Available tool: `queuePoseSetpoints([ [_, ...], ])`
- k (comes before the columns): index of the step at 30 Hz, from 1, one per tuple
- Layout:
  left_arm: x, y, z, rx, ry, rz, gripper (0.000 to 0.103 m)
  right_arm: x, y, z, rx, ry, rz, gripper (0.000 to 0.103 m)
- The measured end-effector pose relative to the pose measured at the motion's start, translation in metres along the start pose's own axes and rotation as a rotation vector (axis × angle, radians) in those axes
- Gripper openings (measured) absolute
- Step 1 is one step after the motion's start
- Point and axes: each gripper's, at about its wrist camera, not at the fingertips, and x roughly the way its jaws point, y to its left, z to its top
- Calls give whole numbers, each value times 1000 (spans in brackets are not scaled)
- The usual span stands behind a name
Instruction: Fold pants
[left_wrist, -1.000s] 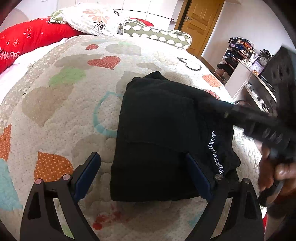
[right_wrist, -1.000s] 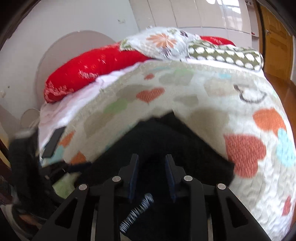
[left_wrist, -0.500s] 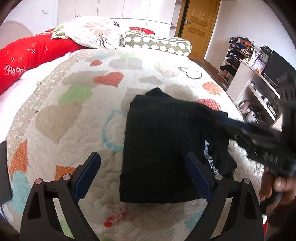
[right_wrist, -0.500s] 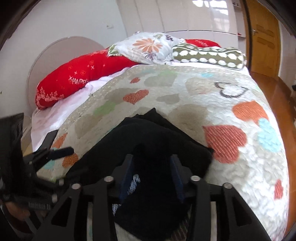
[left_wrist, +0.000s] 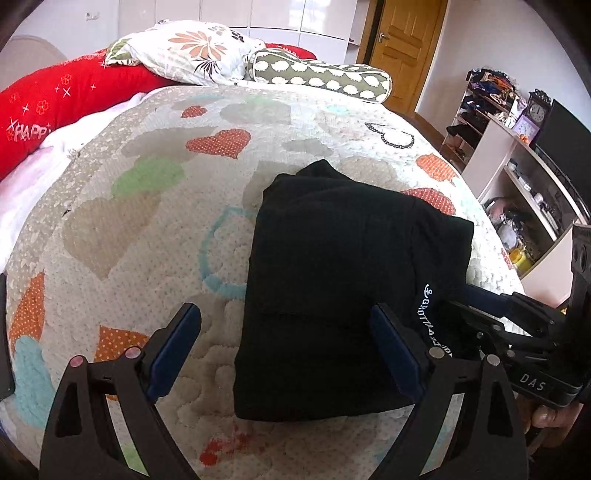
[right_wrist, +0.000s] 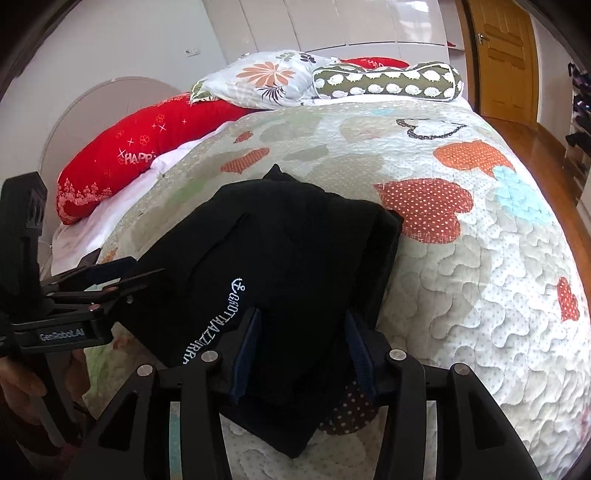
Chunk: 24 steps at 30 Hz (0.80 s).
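Black pants (left_wrist: 332, 280) with white lettering lie folded into a thick rectangle on the heart-patterned quilt (left_wrist: 147, 229). My left gripper (left_wrist: 284, 350) hovers open over the near edge of the fold, one finger beside the cloth and one above it, holding nothing. From the right wrist, that gripper (right_wrist: 136, 273) sits at the pants' (right_wrist: 288, 258) left edge. My right gripper (right_wrist: 303, 354) straddles the near corner of the fold. Its jaws are opening, with black cloth lying loose between the pads. It also shows at the pants' right edge (left_wrist: 458, 297).
A red pillow (left_wrist: 55, 107), a floral pillow (left_wrist: 192, 51) and a green patterned bolster (left_wrist: 321, 74) line the head of the bed. Shelves (left_wrist: 517, 166) with clutter stand to the right, and a wooden door (left_wrist: 406, 48) is behind. A hand (left_wrist: 550, 417) holds the right gripper's handle.
The right gripper's jaws have widened off the cloth and it has drawn back toward the pants' near right corner. The fold now lies flat. The left gripper has stayed put, open.
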Motion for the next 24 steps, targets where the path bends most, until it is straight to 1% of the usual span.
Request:
queuePoseSetpoints([
  [4,-3,-1,1,7,-9,8,93,-10,1,7,7,-19,-3,49],
  [9,1,-5,-1,7,-1,-8,93,-14,-1,28,16,-66,-34,60],
  [10,2,-6,-2,8,4,-12,93,-10,-3,33,23,-60,-50,62],
  [12,5,-8,-3,9,10,-16,93,1,-8,37,38,-22,-71,61],
  [13,5,-9,-3,10,11,-17,93,6,-11,38,46,-9,-54,55],
  [14,6,-10,-2,12,12,-17,93,8,-12,37,50,-8,-29,29],
  [15,7,-11,-2,15,13,-16,93,9,-13,36,49,-13,6,16],
  [16,7,-12,-1,19,14,-14,93,5,-11,36,43,-32,13,7],
  [18,7,-14,0,23,9,-18,93,-7,-7,35,12,-76,6,5],
  [20,8,-16,0,19,9,-23,93,-13,-8,35,2,-95,5,5],
  [22,15,-19,-1,17,29,-33,93,-3,-11,33,-3,-66,-23,4],
  [24,15,-23,-4,32,21,-15,93,5,-15,28,9,-48,-28,4],
])
